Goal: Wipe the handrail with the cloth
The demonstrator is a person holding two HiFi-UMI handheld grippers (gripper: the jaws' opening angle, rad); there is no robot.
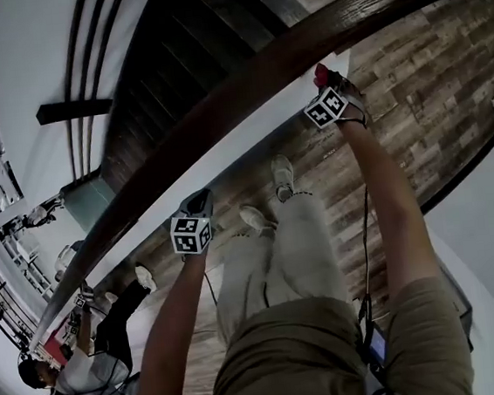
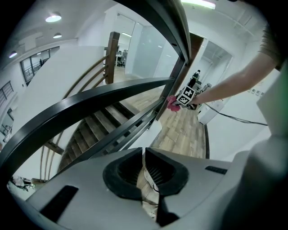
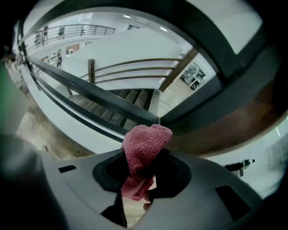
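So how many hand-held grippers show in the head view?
2. The left hand-held gripper is low centre beside the handrail; the right hand-held gripper is upper right at the rail, gripping the pink cloth.

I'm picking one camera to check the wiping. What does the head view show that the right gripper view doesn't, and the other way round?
Head view only: the left hand-held gripper beside the rail, the person's legs, and another person downstairs. Right gripper view only: a close look at the right hand-held gripper, its jaws clamped on the cloth. Both: the pink cloth and the brown handrail.
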